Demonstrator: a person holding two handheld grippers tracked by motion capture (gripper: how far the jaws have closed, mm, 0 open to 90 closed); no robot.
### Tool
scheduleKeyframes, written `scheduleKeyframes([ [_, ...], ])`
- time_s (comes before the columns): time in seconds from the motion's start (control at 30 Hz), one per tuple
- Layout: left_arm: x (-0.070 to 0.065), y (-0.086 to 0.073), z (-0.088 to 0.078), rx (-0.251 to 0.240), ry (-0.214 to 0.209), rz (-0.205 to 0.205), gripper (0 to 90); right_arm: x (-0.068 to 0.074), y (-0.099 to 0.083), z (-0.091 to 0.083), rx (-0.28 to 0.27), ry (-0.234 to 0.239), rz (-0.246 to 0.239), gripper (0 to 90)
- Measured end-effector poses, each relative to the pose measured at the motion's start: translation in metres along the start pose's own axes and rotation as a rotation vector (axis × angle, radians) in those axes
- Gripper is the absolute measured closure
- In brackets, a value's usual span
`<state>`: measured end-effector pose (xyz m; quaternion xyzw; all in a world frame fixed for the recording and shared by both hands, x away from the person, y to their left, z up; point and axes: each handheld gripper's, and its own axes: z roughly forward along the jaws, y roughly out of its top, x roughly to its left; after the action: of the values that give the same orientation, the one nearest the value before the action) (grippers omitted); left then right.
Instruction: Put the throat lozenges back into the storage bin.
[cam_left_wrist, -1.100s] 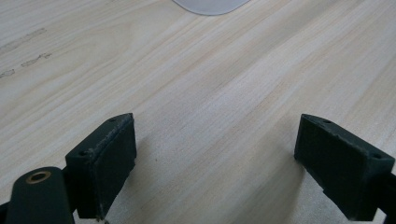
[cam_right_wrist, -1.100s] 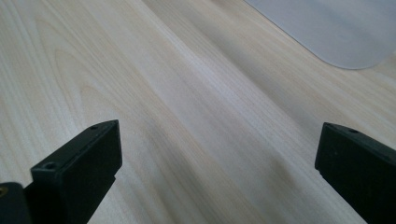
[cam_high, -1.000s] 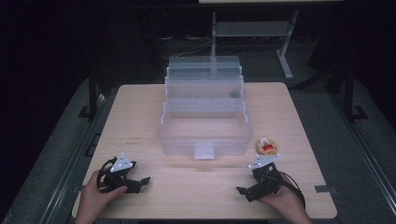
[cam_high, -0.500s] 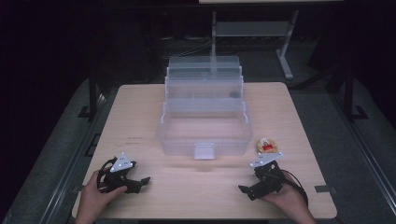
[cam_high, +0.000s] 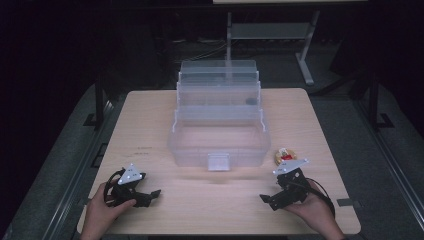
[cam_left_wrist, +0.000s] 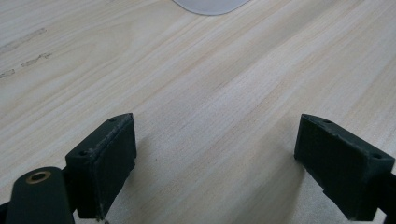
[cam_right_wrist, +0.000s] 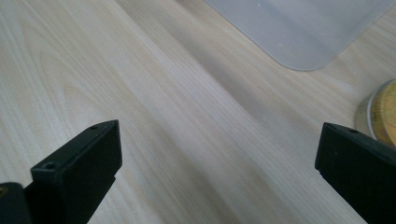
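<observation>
A clear plastic tiered organizer box (cam_high: 218, 125) stands open in the middle of the wooden table (cam_high: 150, 115), its trays stepped toward the back. A small round yellow tin with a red mark (cam_high: 285, 156) lies by the box's front right corner; its rim (cam_right_wrist: 380, 112) shows at the right edge of the right gripper view. My left gripper (cam_high: 150, 196) rests near the front left edge, open, jaws wide over bare wood (cam_left_wrist: 215, 140). My right gripper (cam_high: 267, 199) sits at the front right, open, nothing between its jaws (cam_right_wrist: 215, 154).
The box's front latch tab (cam_high: 218, 162) juts toward me; its clear corner (cam_right_wrist: 299, 32) shows in the right gripper view. A metal stand (cam_high: 270, 32) rises beyond the table's far edge. Dark floor surrounds the table.
My right gripper has shifted slightly, a little nearer the tin. The left gripper and the box stay where they were.
</observation>
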<state>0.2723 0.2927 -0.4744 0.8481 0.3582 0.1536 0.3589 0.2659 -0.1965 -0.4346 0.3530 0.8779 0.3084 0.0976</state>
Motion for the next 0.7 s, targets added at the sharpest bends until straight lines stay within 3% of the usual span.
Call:
scheduleKeyframes([
  [0.7, 0.0, 0.0, 0.0, -0.003, 0.001, 0.0, 11.9, -0.019, 0.0, -0.015, -0.009, -0.04, 0.035, 0.3],
])
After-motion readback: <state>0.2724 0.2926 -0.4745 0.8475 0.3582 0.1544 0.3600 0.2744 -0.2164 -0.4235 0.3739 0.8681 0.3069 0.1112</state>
